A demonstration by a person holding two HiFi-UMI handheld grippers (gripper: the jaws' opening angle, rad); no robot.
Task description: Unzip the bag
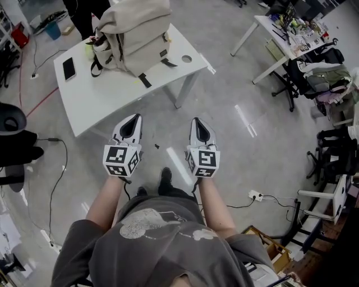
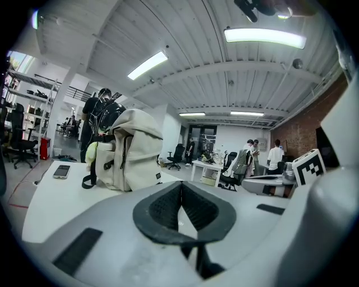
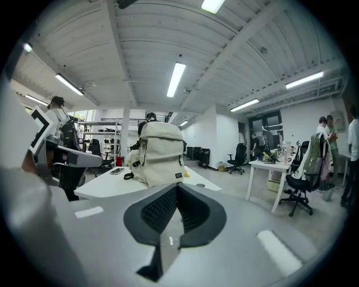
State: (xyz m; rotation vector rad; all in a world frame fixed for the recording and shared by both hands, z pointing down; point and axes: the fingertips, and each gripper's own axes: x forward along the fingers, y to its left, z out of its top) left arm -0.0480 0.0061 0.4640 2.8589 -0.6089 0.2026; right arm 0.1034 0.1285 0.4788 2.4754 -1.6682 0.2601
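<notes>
A beige backpack [image 1: 137, 35] stands upright on a white table [image 1: 106, 92]; it also shows in the left gripper view as the backpack [image 2: 132, 151] and in the right gripper view as the backpack [image 3: 160, 154]. My left gripper [image 1: 133, 120] and right gripper [image 1: 199, 124] hang side by side in front of the person, short of the table's near edge and well apart from the bag. Both are shut with nothing between the jaws. In their own views the left gripper [image 2: 180, 188] and the right gripper [image 3: 176, 193] point towards the bag.
A black phone [image 1: 69, 68] lies on the table left of the bag. A person in dark clothes [image 1: 84, 17] stands behind the table. A second white desk [image 1: 275, 42] with clutter and office chairs [image 1: 314, 84] stand at the right. Cables [image 1: 56, 168] run over the grey floor.
</notes>
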